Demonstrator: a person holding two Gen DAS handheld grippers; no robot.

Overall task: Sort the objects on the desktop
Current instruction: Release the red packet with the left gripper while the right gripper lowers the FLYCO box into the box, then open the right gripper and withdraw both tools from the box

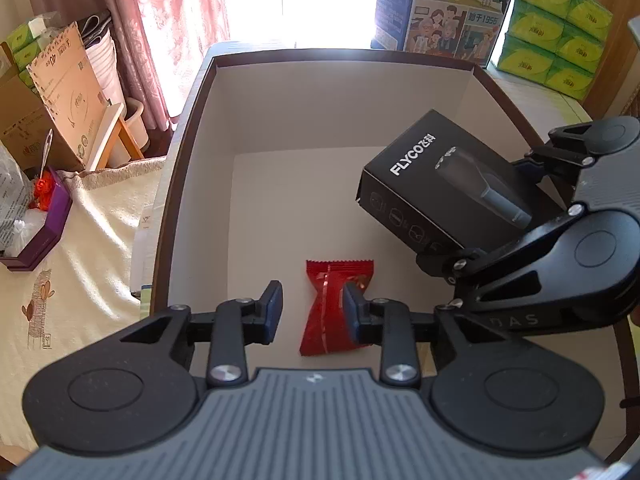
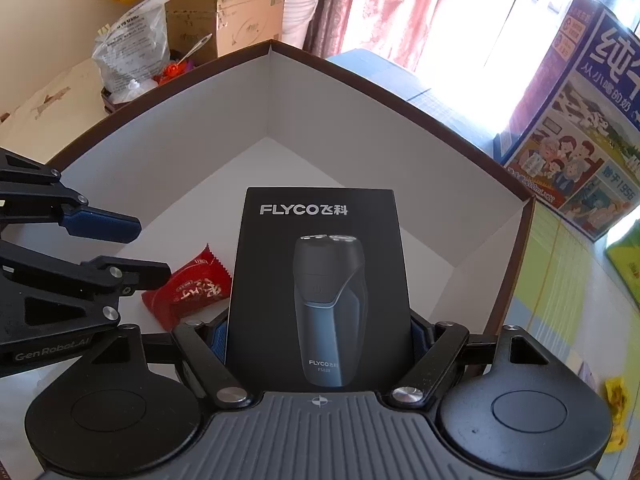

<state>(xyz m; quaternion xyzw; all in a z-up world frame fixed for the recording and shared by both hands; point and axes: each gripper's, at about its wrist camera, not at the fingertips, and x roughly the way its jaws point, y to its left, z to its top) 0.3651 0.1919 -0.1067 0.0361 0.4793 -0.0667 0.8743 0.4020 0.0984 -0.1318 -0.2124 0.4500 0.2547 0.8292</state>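
A large box with white walls and a brown rim fills both views. On its floor lies a red snack packet. My left gripper hangs low over that packet with its jaws a little apart. The packet lies between the blue pads; the left pad stands clear of it and nothing is pinched. My right gripper is shut on a black FLYCO shaver box, held by its two long sides inside the large box, to the right of the packet.
A blue milk carton and stacked green tissue packs stand behind the large box. To the left lie a cream cloth, a purple tray and a cardboard box. Yellow wrappers lie at the right.
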